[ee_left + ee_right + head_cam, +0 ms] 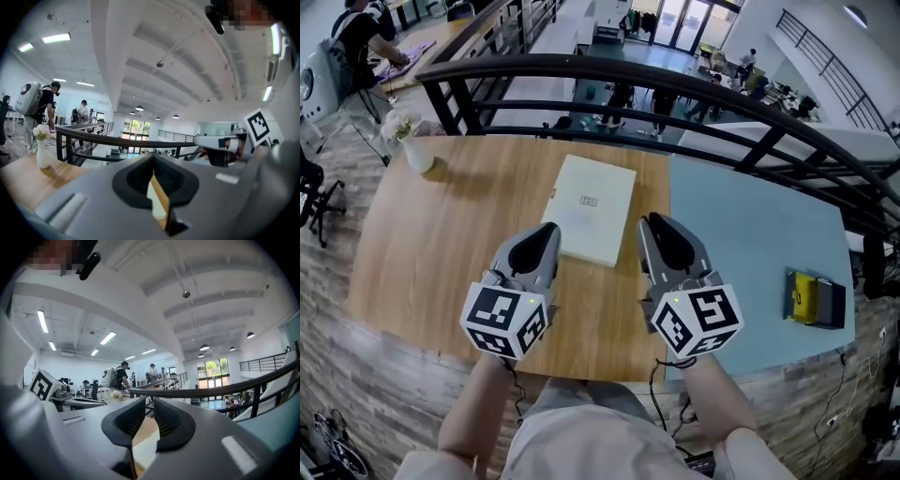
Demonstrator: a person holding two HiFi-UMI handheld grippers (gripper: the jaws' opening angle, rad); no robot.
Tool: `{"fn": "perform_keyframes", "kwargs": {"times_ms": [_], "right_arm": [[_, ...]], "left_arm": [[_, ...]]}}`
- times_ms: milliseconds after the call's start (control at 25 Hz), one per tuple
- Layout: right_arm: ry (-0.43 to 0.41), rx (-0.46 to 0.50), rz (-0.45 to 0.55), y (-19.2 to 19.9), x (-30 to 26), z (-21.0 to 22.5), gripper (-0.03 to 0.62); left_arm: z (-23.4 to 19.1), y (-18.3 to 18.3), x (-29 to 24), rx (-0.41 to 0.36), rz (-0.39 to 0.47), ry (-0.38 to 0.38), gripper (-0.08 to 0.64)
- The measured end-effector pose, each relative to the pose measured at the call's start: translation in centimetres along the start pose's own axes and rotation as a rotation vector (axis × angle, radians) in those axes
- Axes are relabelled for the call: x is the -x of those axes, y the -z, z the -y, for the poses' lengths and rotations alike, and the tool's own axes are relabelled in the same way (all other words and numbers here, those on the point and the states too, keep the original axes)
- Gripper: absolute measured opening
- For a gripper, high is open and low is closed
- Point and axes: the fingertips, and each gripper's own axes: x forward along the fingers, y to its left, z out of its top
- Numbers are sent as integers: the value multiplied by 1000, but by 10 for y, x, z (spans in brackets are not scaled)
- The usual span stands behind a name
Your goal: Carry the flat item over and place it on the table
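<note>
Left gripper [546, 234] is hovering with its jaw tips pressed together on nothing, while the right gripper [654, 227] is showing a slim gap between its jaws, likewise empty. Ahead of both sets of tips and below them, in the space between the two grippers, the flat white item [591, 206] is lying face-down-flat on the wooden table [441, 244], untouched by either tool. Judging by its crisp corners and even edges, it is presenting as a thin, stiff and fairly light panel or slim box, with a smooth face that is probably slippery. Any further handling is calling for a pinch across the near edge or opposite long edges, with jaws spread only slightly wider than its thickness.
</note>
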Motion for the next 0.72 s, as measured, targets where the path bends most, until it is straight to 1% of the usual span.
{"fn": "perform_keyframes", "kwargs": {"times_ms": [120, 160, 200, 240, 400, 560, 720], "right_arm": [[-9, 28, 49, -25, 21, -13, 52], [-13, 24, 66, -33, 29, -17, 47], [-16, 15, 84, -40, 36, -19, 29], [-18, 4, 102, -48, 43, -22, 17], [-31, -11, 156, -69, 68, -32, 4], [-82, -16, 162, -82, 84, -44, 3], [-103, 58, 156, -88, 100, -54, 3]], "left_arm": [[13, -19, 17, -55, 24, 8, 3], [17, -26, 23, -73, 37, 11, 3], [22, -34, 29, -86, 55, 12, 3], [25, -42, 35, -95, 77, 11, 3], [35, -69, 60, -110, 153, -7, 3], [44, -84, 78, -148, 191, -14, 3], [53, -84, 91, -182, 188, -7, 3]]}}
